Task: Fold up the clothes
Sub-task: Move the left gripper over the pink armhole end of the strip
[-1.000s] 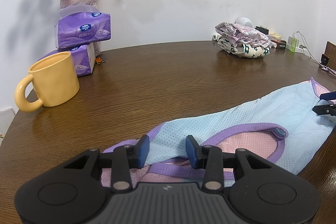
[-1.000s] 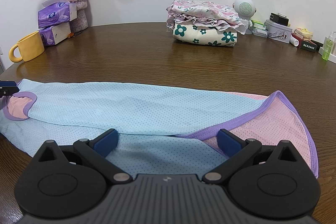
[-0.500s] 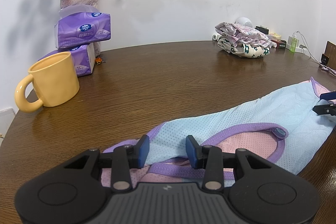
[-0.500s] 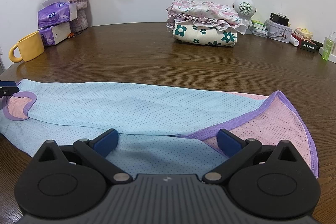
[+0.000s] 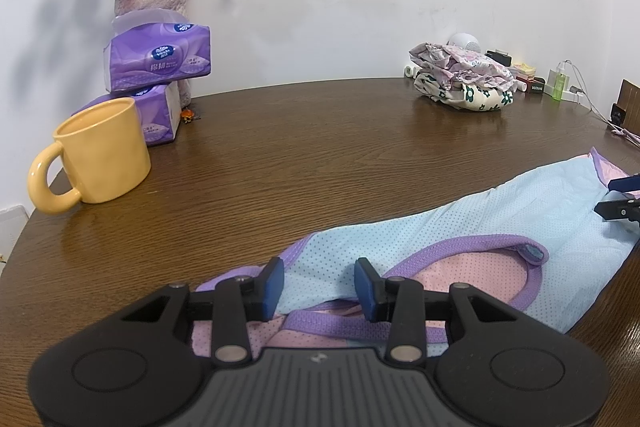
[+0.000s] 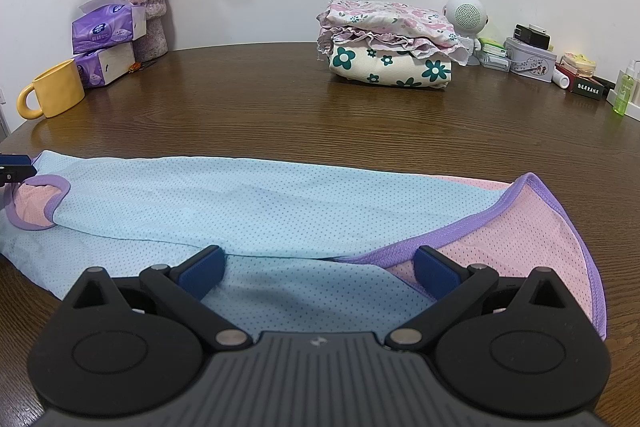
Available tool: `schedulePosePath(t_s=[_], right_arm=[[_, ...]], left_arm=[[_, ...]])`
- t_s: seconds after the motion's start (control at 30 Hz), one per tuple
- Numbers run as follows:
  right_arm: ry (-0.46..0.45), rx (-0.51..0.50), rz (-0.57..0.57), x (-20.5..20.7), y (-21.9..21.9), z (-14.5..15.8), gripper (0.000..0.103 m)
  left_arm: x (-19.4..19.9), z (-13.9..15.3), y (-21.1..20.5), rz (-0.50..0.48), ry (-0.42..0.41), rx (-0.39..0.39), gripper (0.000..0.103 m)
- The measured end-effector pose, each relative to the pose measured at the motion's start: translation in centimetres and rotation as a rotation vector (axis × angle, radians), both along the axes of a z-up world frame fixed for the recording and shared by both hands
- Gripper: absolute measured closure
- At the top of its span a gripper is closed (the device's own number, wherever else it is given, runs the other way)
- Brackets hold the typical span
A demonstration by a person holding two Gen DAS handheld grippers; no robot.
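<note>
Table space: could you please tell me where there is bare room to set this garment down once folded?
Bare wood lies between the blue garment and the folded stack, and from the yellow mug across to that stack. Clutter crowds the far right edge.

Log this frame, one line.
fold clothes | left hand-held gripper open over blue garment | right hand-held gripper open | nothing gripped

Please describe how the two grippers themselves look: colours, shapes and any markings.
Both look alike. The left gripper and right gripper have matte black bodies with two round discs, a ribbed grey centre plate bearing a small pale logo, black linkage bars with silver pivot pins, and blue pads on the jaws. No cables or sleeves show.
</note>
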State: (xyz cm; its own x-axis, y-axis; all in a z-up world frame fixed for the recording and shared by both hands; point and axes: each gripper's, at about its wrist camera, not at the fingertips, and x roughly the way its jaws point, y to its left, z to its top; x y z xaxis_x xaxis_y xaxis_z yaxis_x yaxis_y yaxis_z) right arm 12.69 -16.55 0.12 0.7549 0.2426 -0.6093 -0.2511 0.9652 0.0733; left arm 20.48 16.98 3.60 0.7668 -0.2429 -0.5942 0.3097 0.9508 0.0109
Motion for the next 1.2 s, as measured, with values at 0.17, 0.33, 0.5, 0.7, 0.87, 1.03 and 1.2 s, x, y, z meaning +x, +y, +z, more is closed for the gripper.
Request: schedulePosePath(t_s=[0.17,0.33,0.5,0.7,0.87,1.03,1.2], right_arm=[[0.0,0.0,0.0,0.0,0.0,0.0,0.001],[0.0,0.0,0.001,0.0,0.1,0.0,0.001],[0.0,0.001,0.001,0.0,0.1,0.0,0.0],[0.0,0.001,0.002,-0.1,0.2,0.0,0.0],[0.0,0.001,0.002,-0.1,0.2,0.0,0.0],[0.0,0.001,0.003,-0.1,0.3,0.0,0.001],[0.0,0.001,0.003,-0.1,0.3,0.0,0.001]], left_arm=[[0.1,0.0,0.3,-0.011,0.005,-0.023,0.06],[0.1,0.3,0.2,-0.027,0.012,-0.026,0.059],[-0.8,1.6,0.3,-0.03,-0.012,-0.033,0.058],[-2.4,3.0,1.9,-0.002,-0.027,-0.047,0.057],[-3.7,3.5,3.5,0.027,-0.014,-0.057,0.057],[-4.3,3.3,4.9,0.067,0.018,-0.081,0.057],[-4.7,3.0,6.2,0.123,0.071,-0.155,0.057]])
